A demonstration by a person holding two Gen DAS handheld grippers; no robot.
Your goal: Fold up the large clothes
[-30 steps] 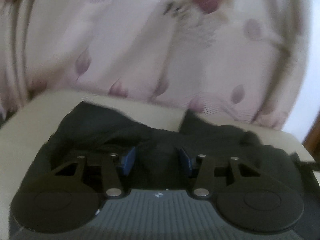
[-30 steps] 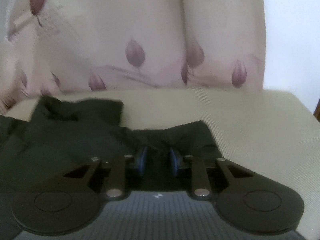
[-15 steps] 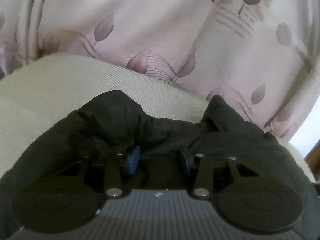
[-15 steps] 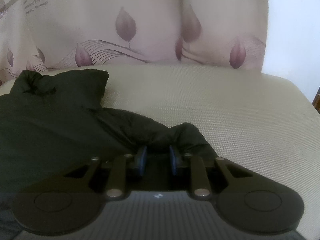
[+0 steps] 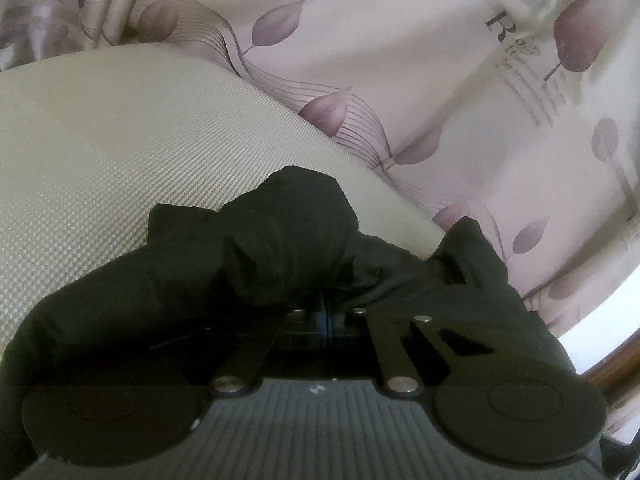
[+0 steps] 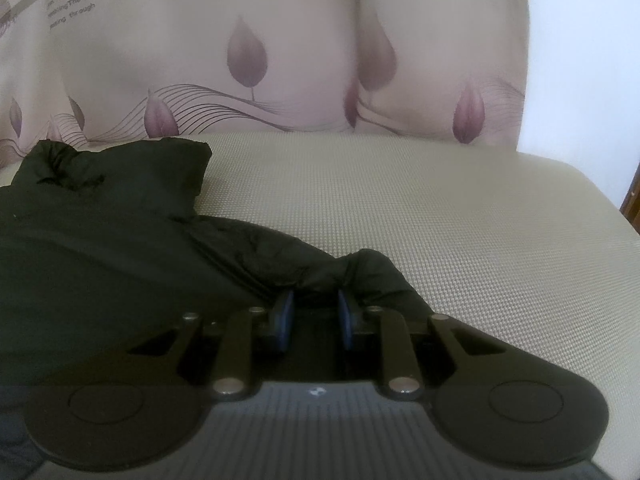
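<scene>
A black puffy garment [image 5: 280, 248] lies crumpled on a beige woven cushion [image 5: 120, 140]. In the left wrist view my left gripper [image 5: 326, 304] has its blue pads pressed together, with a bunched fold of the black cloth pinched at their tips. In the right wrist view the same garment [image 6: 120, 232] spreads to the left, and a twisted end of it runs between the pads of my right gripper [image 6: 316, 304], which is shut on that narrow fold. Both grippers point down at the cushion [image 6: 440, 220]. The rest of the garment is hidden under the gripper bodies.
A pale curtain with purple leaf prints [image 5: 440, 80] hangs close behind the cushion and is seen again in the right wrist view [image 6: 280, 40]. Bare beige surface spreads to the right of the right gripper. A brown wooden edge [image 6: 632, 200] shows at the far right.
My left gripper came down onto the garment, rolled, and its jaws went from wide apart to shut on a fold of cloth. The right gripper sank a little and kept its grip.
</scene>
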